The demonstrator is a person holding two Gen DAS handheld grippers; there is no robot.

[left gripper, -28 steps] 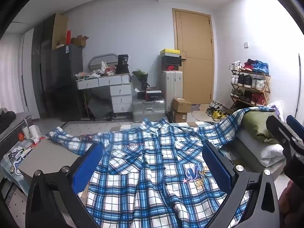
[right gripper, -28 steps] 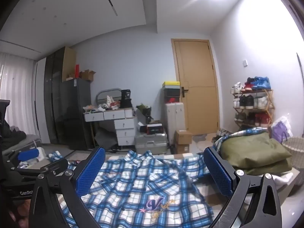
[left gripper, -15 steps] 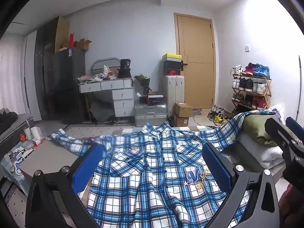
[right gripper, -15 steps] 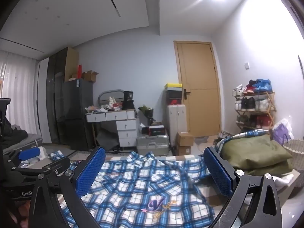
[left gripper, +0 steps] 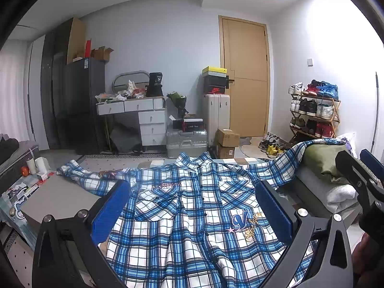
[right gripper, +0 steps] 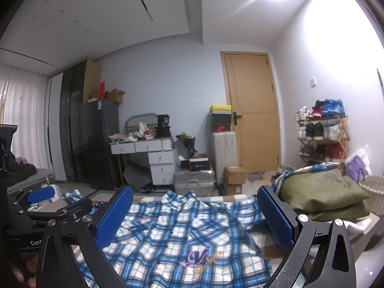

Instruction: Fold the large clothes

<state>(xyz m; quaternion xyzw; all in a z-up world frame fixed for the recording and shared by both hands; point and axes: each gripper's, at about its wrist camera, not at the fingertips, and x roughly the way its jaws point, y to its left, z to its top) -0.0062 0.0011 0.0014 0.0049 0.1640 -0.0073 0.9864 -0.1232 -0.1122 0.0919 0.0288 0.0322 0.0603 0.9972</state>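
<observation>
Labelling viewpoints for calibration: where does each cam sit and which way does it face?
Left wrist: on the left gripper, looking forward over the plaid shirt toward the door; own blue fingers open, right gripper at right edge.
Right wrist: on the right gripper, tilted higher, more ceiling; own fingers open, left gripper at left edge.
Shared: shirt, door, shoe rack, green pillow.

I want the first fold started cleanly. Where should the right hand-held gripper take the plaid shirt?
Probably the sleeve draped up over the green pillow: it lies raised and spread, so coming from the right edge lets the open right hand-held gripper pinch it and fold inward across the plaid shirt.
</observation>
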